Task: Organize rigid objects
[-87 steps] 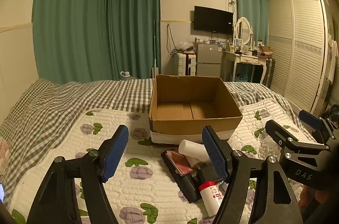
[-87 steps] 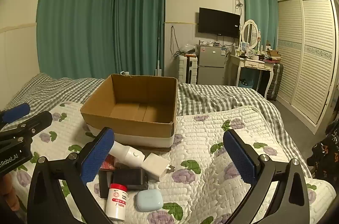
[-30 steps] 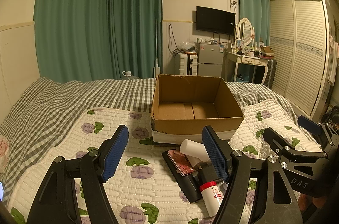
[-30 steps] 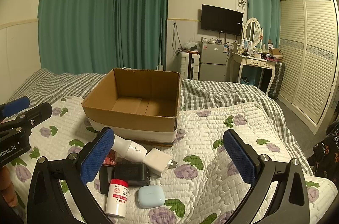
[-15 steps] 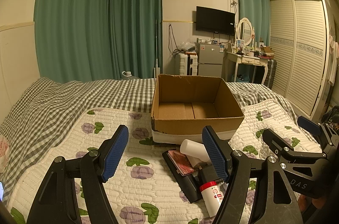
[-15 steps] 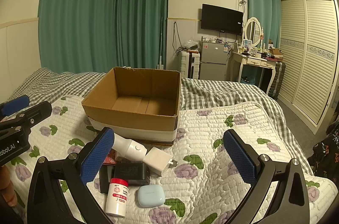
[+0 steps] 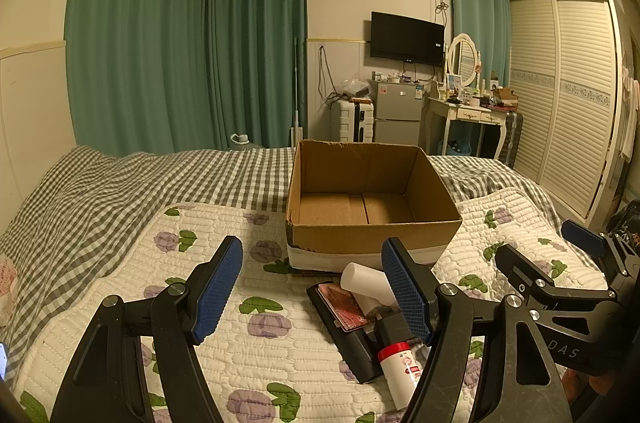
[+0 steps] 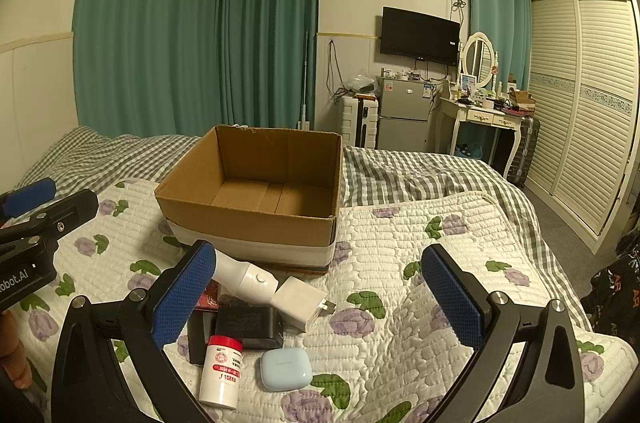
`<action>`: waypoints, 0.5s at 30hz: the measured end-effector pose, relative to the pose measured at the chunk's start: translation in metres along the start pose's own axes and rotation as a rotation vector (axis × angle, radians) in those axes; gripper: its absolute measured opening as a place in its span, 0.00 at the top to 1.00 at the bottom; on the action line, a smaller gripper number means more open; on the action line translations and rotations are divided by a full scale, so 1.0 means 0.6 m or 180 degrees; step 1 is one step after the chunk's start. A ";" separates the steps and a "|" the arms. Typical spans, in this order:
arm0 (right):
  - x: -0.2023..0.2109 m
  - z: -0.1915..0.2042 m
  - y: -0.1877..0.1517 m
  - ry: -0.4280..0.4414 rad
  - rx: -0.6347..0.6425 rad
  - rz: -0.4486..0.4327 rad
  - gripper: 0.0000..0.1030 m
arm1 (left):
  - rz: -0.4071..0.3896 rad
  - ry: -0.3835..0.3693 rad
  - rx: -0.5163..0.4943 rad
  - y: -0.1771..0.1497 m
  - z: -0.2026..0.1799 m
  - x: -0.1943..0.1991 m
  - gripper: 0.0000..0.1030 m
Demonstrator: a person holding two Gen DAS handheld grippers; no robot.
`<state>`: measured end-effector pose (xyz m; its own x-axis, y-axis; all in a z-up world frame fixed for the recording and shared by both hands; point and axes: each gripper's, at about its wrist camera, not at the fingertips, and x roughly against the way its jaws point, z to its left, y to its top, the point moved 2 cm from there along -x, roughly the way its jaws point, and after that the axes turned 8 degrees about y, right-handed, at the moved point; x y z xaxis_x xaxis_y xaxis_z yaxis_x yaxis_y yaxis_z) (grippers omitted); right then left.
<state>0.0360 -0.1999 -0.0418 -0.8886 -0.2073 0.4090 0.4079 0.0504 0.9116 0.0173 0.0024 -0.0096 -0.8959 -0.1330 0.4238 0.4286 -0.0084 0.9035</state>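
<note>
An open, empty cardboard box [image 7: 372, 241] [image 8: 248, 223] stands on the quilted bed. In front of it lies a small pile: a white cylindrical device [image 8: 244, 277] [image 7: 362, 281], a white charger [image 8: 298, 303], a black adapter [image 8: 250, 323], a flat black case with a red cover [image 7: 344, 307], a white bottle with a red cap [image 8: 222, 371] [image 7: 400, 371] and a light blue earbud case [image 8: 286, 369]. My left gripper [image 7: 312, 293] is open and empty, left of the pile. My right gripper [image 8: 320, 297] is open and empty above the pile.
The floral quilt [image 8: 400, 263] covers a checked bedspread [image 7: 120, 191]. Green curtains, a wall TV, a small fridge [image 8: 402, 115], a dressing table [image 8: 480, 119] and a slatted wardrobe [image 8: 580, 103] line the room beyond the bed.
Both grippers have drifted slightly closer to the box and pile. Both stay open and nothing has been picked up.
</note>
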 end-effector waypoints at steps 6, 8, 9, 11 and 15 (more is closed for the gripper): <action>0.000 0.001 -0.001 0.0018 0.0010 0.0005 0.00 | -0.0003 -0.0001 0.0001 0.000 0.000 0.000 0.27; 0.001 0.003 -0.003 0.0024 0.0026 0.0010 0.00 | -0.0006 -0.0007 0.0000 0.000 0.002 -0.002 0.27; 0.002 0.004 -0.004 0.0024 0.0033 0.0015 0.00 | -0.0006 -0.0007 -0.0001 0.001 0.005 -0.006 0.27; 0.002 0.005 -0.001 0.0027 0.0046 0.0023 0.00 | -0.0009 -0.0007 0.0000 0.001 0.005 -0.006 0.27; 0.002 0.004 0.003 0.0028 0.0049 0.0038 0.00 | -0.0005 -0.0008 0.0000 0.001 0.005 -0.006 0.27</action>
<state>0.0351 -0.1979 -0.0395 -0.8818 -0.2152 0.4196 0.4151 0.0678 0.9072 0.0202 0.0056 -0.0106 -0.8968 -0.1306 0.4227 0.4273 -0.0085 0.9041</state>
